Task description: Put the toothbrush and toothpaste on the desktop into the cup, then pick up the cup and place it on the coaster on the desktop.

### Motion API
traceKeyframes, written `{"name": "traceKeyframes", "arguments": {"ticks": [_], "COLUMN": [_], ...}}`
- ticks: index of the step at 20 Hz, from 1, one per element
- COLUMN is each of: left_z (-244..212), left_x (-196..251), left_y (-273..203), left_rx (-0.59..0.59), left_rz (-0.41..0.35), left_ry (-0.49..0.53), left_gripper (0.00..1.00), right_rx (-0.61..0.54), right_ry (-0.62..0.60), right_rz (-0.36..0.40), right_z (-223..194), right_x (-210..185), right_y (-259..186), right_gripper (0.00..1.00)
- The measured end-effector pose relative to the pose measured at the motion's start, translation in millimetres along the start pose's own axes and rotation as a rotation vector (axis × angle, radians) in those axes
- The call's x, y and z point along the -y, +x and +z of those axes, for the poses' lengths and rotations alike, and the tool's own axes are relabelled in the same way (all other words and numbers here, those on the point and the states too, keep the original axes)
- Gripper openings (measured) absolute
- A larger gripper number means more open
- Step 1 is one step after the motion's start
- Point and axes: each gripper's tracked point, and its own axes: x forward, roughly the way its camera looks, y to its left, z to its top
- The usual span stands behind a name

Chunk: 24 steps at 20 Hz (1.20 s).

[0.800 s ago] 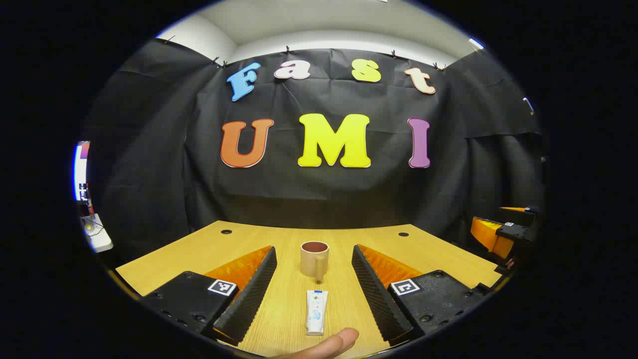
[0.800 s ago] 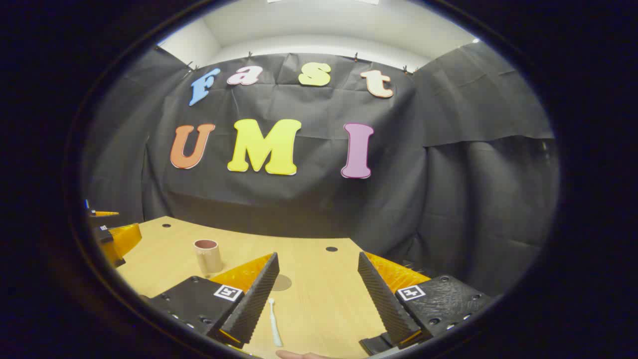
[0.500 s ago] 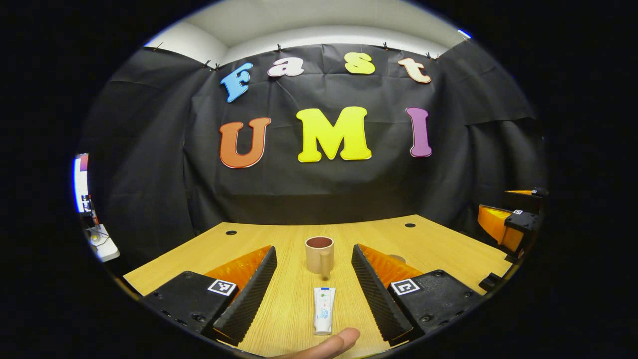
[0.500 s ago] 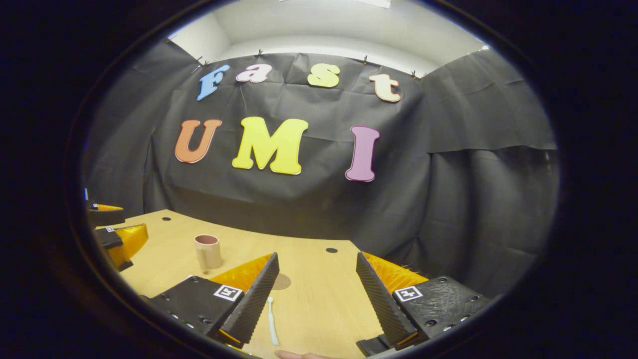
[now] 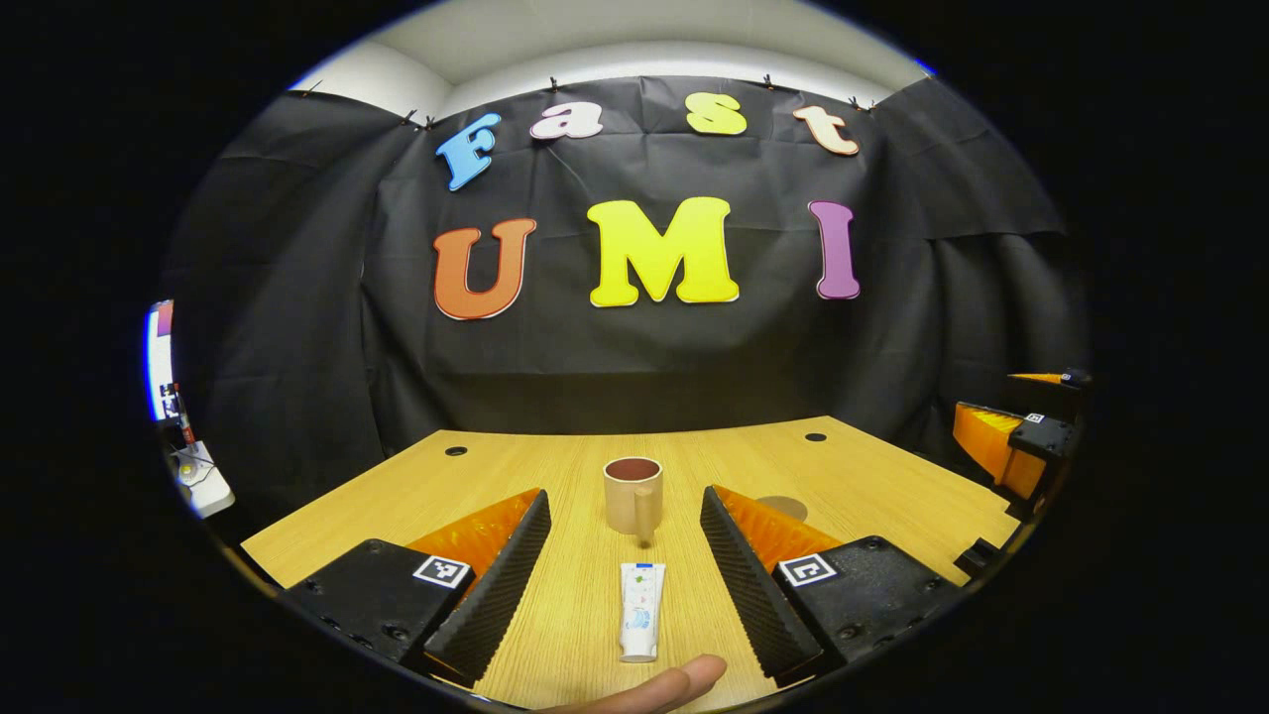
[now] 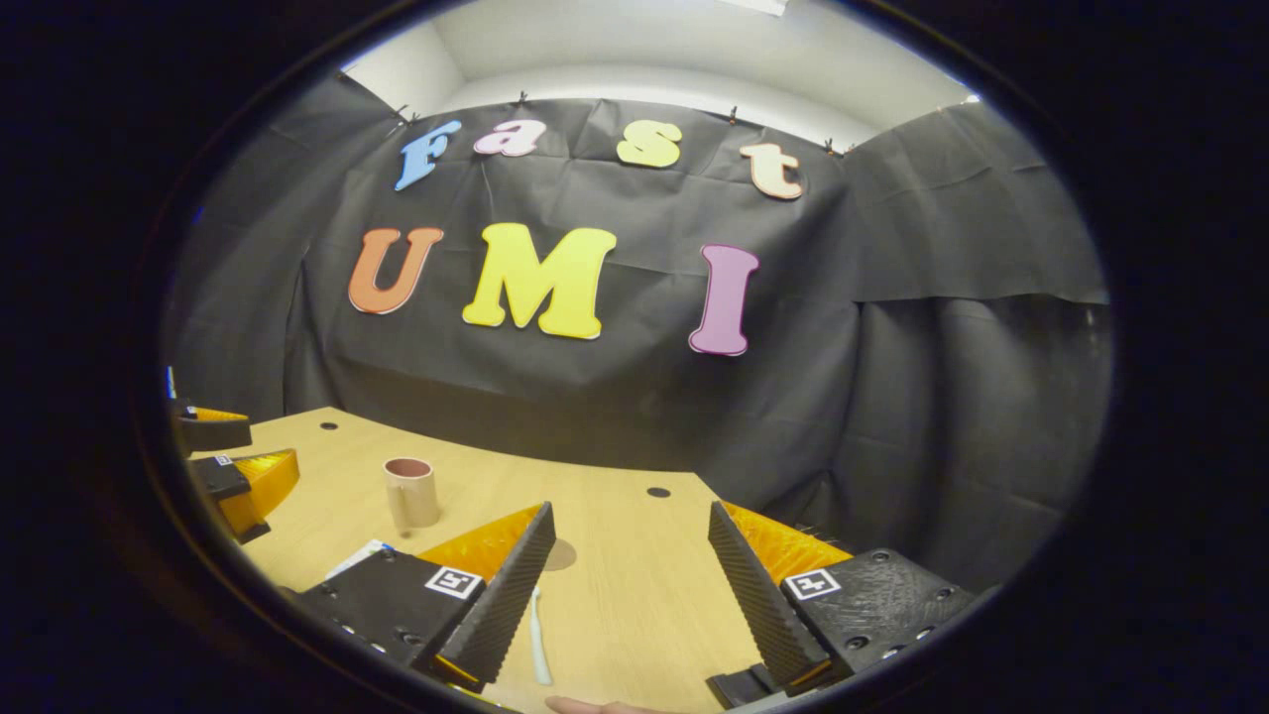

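Left gripper view: the left gripper [image 5: 625,570] hangs above the desk [image 5: 476,486] with its fingers [image 5: 496,585] spread wide apart and nothing between them but the toothpaste [image 5: 640,623], which lies flat on the wood, lengthwise along the line of sight, touching neither finger. Just beyond the tube stands the cup [image 5: 632,494], upright, its handle turned toward the camera. To the right of the cup, partly hidden behind the right-hand finger, lies the round brown coaster [image 5: 783,508]. A fingertip [image 5: 664,686] of the person intrudes at the lower edge, and the other gripper shows at the far right edge. Right gripper view: the right gripper [image 6: 630,585] likewise has its fingers [image 6: 506,595] held well apart and grips nothing; the toothbrush [image 6: 537,645] lies on the desk just beside the inner face of the left-hand finger, whether touching it cannot be told. Here the cup [image 6: 410,492] stands far to the left, the coaster [image 6: 561,553] peeks out past the same finger, and a corner of the toothpaste [image 6: 359,557] shows above the gripper body. Two dark round holes [image 5: 455,450] mark the back of the light wooden desk; black cloth [image 5: 634,357] closes the booth, with a pale ceiling [image 5: 634,30] above.
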Motion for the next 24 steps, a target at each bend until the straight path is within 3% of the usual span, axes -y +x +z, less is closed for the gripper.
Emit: {"name": "traceKeyframes", "arguments": {"ticks": [11,18,24], "left_z": [-20.4,-93.1,-159.7], "left_x": [3.6,11.4,13.1], "left_y": [9.7,27.6,32.8], "left_rx": [-0.060,-0.299,-0.543], "left_rz": [-0.002,0.010,0.015], "left_ry": [-0.004,0.025,-0.063], "left_gripper": [0.97,0.97,0.98], "right_rx": [-0.053,-0.103,-0.170], "right_ry": [0.007,0.016,0.008], "right_rz": [0.016,0.012,0.011], "right_z": [-17.4,-45.2,-78.7], "right_x": [-1.8,4.3,5.2], "right_y": [5.8,14.0,26.2], "right_gripper": [0.95,0.96,0.95]}}
